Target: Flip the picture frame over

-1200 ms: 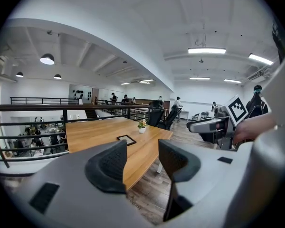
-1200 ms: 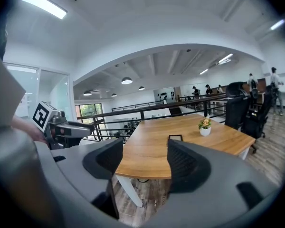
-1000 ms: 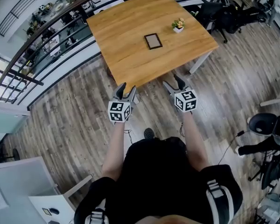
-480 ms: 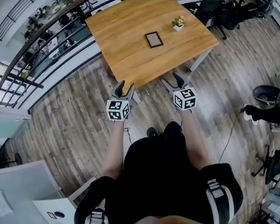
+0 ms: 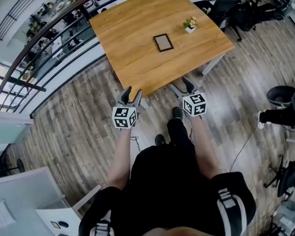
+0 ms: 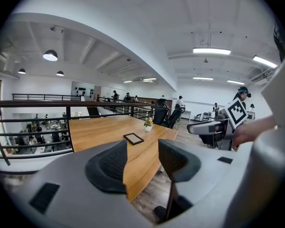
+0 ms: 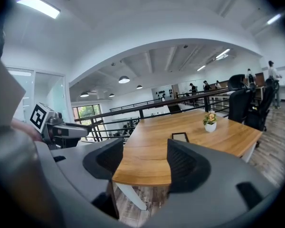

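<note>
We had both tools wide open and empty: the left gripper [image 5: 132, 93] and right gripper [image 5: 182, 86] hung just off the near edge of the grained wooden table [image 5: 123, 28], ribbed black pads apart with nothing between them. The picture frame [image 5: 162, 43], a flat dark-rimmed rectangle, lay mid-table, near and left of the small potted plant [image 5: 189, 25]. Only the head view gave us the plank floor and a shoe [image 5: 177, 113]. Only the gripper views showed the round ceiling lamps [image 6: 50, 55]. Since a second earlier, that shoe had stepped forward.
</note>
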Motion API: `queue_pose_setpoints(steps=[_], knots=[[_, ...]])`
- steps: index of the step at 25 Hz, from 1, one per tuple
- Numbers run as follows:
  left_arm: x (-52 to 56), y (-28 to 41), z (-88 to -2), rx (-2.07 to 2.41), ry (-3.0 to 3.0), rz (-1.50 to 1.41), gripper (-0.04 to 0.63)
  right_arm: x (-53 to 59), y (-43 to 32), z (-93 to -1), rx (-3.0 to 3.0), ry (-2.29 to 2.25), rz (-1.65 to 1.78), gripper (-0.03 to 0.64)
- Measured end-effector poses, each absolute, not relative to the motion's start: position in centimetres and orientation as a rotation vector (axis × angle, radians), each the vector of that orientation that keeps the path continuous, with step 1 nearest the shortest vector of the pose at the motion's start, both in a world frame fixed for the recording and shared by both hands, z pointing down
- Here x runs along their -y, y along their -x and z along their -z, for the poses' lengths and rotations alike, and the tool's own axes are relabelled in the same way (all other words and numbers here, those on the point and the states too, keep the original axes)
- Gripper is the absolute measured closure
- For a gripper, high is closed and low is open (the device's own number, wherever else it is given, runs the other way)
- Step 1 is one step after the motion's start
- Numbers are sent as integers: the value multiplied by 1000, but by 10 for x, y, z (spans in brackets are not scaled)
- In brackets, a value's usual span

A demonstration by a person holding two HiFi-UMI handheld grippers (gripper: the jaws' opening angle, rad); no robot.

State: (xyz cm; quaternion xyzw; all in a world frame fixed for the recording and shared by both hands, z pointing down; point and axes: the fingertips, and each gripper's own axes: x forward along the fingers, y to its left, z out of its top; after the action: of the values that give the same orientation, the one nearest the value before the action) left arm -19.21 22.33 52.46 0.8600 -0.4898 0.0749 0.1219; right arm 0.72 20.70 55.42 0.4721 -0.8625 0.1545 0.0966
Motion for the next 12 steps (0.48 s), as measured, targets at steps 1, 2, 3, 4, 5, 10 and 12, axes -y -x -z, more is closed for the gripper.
queue_pose_setpoints(steps=[1,2,3,4,5,10,12], knots=[[-218,191,-524,1433,-2509,-221,390,-201,-8,-554,2557,-1397,-460,331],[-213,190,-523,1436,-2508,-223,388,-195,-9,-553,2559,-1395,-462,331],[-208,188,-522,1439,-2506,-224,388,-189,-10,-552,2561,-1391,-463,331],[-202,187,-522,1442,-2504,-224,388,-183,-11,-552,2563,-1385,-462,331],[-196,185,-521,1445,-2500,-223,388,-177,-12,-551,2564,-1376,-461,331],[-168,174,-526,1455,-2479,-240,390,-145,-21,-555,2569,-1347,-478,334],[-156,169,-528,1456,-2470,-249,388,-132,-26,-556,2569,-1344,-487,334]])
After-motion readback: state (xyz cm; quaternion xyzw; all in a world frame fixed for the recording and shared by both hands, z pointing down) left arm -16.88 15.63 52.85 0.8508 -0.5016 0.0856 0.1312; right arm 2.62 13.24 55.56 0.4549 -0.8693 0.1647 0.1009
